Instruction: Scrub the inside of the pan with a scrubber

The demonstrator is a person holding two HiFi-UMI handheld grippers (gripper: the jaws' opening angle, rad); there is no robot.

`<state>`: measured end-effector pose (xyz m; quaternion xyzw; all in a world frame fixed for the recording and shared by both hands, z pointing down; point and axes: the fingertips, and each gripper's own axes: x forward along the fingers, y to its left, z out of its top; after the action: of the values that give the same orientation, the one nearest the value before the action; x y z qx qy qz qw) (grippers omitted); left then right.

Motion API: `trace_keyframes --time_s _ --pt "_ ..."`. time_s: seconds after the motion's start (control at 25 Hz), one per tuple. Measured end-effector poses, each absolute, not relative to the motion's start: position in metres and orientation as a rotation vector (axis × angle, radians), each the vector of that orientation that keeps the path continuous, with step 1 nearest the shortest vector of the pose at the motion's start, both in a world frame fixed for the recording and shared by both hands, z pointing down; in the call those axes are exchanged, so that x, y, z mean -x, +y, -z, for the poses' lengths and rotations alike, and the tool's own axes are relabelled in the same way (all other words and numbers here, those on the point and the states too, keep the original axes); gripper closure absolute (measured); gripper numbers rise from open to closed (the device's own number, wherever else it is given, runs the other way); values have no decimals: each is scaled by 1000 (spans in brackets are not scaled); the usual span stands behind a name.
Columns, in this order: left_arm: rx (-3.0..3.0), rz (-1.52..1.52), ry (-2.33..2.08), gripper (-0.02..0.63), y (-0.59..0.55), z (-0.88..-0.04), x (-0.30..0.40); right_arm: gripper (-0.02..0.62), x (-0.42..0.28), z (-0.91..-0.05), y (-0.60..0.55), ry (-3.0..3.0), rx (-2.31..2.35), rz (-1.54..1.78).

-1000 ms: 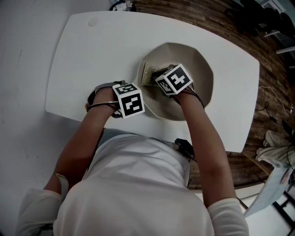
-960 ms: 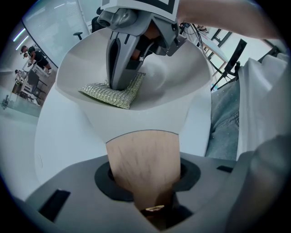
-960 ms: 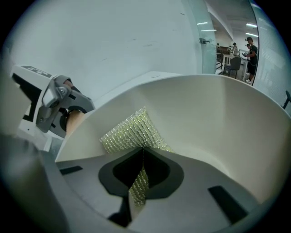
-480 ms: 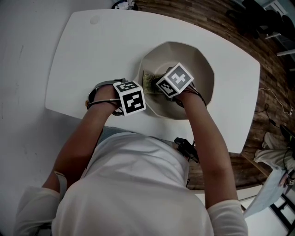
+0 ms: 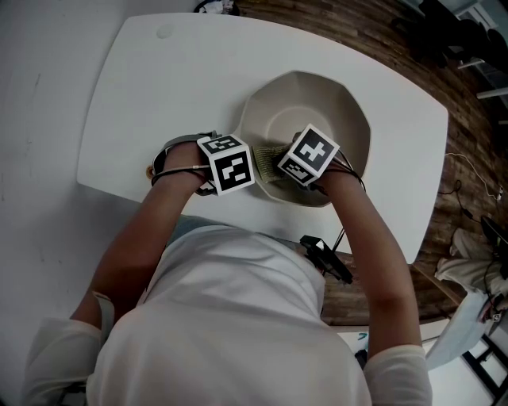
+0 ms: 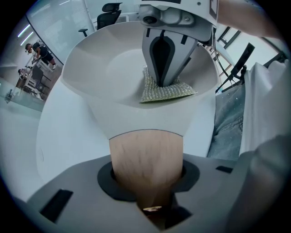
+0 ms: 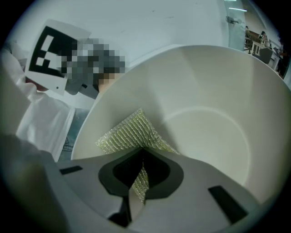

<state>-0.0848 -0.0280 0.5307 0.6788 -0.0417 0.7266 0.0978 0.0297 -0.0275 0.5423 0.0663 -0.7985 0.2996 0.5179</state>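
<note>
A cream pan (image 5: 317,119) with sloping walls stands on the white table (image 5: 143,95). Its wooden handle (image 6: 146,159) runs between the jaws of my left gripper (image 6: 148,186), which have just been closing on it; that gripper (image 5: 226,170) points straight down at the pan's left. My right gripper (image 5: 298,162) reaches into the pan at its near wall and is shut on a yellow-green mesh scrubber (image 7: 129,134). The scrubber (image 6: 166,91) lies pressed against the pan's inner wall (image 7: 204,127). The pan's round bottom is bare.
The pan sits close to the table's near edge (image 5: 238,214). Dark wooden floor (image 5: 468,119) lies beyond the table's right side. The person's torso and both forearms fill the lower head view. A black office chair (image 6: 110,9) stands far behind the table.
My right gripper has dragged the scrubber from the pan's left wall round to its near wall, toward the person. The left gripper has stayed on the handle.
</note>
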Motion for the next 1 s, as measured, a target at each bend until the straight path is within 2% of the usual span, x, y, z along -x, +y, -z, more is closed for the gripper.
trace_keyframes --time_s 0.6,1.0 --pt "-1987 -2122 -123 465 -24 -531 82 569 -82 -546 -1 -1696 -93 -765" --pt "-1996 -2129 -115 466 -23 -531 80 568 -126 -547 -5 -1544 -210 -773"
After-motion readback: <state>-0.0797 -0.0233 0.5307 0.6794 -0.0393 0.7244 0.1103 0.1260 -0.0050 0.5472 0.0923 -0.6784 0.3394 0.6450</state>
